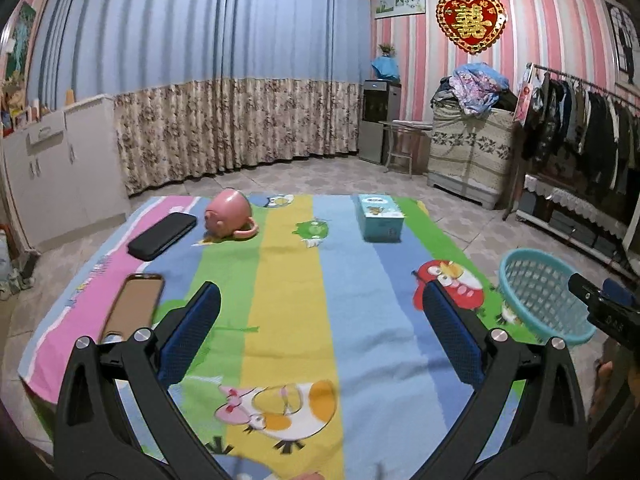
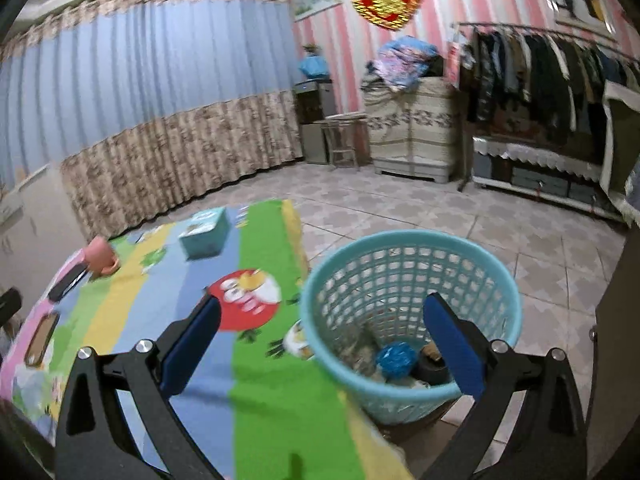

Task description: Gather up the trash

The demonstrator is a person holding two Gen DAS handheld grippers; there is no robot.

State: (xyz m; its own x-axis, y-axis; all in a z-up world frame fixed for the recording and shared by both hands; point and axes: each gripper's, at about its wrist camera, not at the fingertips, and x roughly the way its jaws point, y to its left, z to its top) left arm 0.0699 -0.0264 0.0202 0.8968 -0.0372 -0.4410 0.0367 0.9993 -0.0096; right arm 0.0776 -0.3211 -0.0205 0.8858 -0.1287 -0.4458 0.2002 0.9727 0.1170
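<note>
A turquoise mesh basket (image 2: 412, 280) stands on the floor at the table's right edge; it also shows in the left wrist view (image 1: 540, 292). Inside lie a crumpled blue ball (image 2: 396, 360), a dark item and other scraps. My right gripper (image 2: 320, 344) is open and empty, hovering over the basket's near rim. My left gripper (image 1: 320, 332) is open and empty above the colourful cartoon tablecloth (image 1: 288, 280). The right gripper's body shows at the right edge of the left wrist view (image 1: 604, 308).
On the table: an overturned pink cup (image 1: 230, 214), a black case (image 1: 162, 236), a phone (image 1: 134, 306), a turquoise tissue box (image 1: 380, 218). White cabinet (image 1: 60, 168) left; clothes rack (image 1: 580, 128) and covered chest (image 1: 468, 152) right. Tiled floor around.
</note>
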